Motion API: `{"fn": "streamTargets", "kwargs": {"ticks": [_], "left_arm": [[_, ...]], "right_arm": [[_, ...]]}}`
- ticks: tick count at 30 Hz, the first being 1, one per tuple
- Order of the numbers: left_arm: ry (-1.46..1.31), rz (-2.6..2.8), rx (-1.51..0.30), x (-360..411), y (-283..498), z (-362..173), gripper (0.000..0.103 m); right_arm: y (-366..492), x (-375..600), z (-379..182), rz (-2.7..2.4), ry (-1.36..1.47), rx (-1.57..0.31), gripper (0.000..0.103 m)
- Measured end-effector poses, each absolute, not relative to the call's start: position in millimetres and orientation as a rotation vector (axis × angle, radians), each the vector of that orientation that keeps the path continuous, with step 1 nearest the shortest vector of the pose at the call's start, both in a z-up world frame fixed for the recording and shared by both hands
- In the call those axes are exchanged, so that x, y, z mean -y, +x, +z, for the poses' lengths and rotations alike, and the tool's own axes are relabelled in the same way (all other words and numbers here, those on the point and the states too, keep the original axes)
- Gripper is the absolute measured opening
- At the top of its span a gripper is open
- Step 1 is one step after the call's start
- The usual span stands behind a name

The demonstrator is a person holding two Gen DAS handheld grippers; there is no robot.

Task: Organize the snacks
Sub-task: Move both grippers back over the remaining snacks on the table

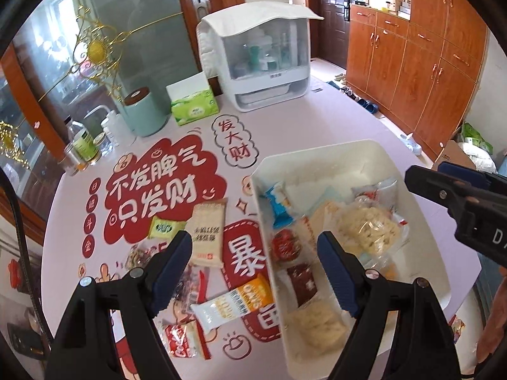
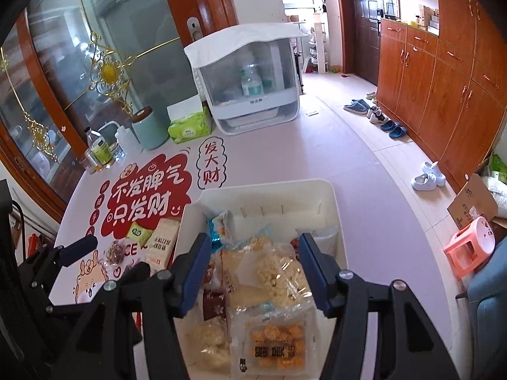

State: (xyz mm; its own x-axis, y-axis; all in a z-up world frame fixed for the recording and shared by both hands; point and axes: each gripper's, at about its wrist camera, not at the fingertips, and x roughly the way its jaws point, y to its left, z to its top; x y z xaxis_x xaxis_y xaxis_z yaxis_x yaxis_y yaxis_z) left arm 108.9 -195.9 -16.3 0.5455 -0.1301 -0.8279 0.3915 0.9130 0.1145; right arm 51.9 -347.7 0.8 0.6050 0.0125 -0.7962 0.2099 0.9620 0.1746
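Observation:
A white bin (image 1: 320, 155) (image 2: 269, 193) on the table holds several snack packets, among them a clear bag of pale puffs (image 1: 367, 231) (image 2: 272, 272) and a packet of orange cookies (image 2: 275, 348). Loose snacks lie left of the bin: a beige bar (image 1: 207, 234) (image 2: 163, 243), a green packet (image 1: 164, 228) (image 2: 139, 232), an orange-and-white oat bar (image 1: 234, 304) and a red-and-white packet (image 1: 179, 338). My left gripper (image 1: 255, 253) is open and empty, over the bin's left wall. My right gripper (image 2: 255, 253) is open and empty above the bin; it also shows in the left wrist view (image 1: 456, 202).
A white cabinet with bottles (image 1: 263, 60) (image 2: 250, 85), a green tissue box (image 1: 193, 104) (image 2: 190, 126), a mint canister (image 1: 144, 110) (image 2: 150, 129) and bottles (image 1: 82, 142) stand at the table's far side. Wooden cupboards (image 2: 443, 72), shoes and a pink stool (image 2: 472, 247) are on the right.

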Motion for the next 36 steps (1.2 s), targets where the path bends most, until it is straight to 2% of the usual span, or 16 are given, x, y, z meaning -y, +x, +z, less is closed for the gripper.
{"fn": "streamTargets", "kwargs": {"ticks": [17, 26, 29, 36], "left_arm": [[0.239, -0.159, -0.993, 65, 95, -19, 0.08], [0.167, -0.053, -0.974, -23, 123, -6, 0.081], [0.152, -0.026, -0.968, -49, 138, -5, 0.083], [0.135, -0.059, -1.03, -79, 185, -38, 0.086]], "right_arm": [[46, 257, -18, 0.005, 0.22, -1.014, 0.058], [81, 192, -21, 0.073, 0.191, -1.048, 0.058], [96, 176, -23, 0.083, 0.19, -1.062, 0.062], [143, 149, -43, 0.079, 0.217, -1.111, 0.067]]}}
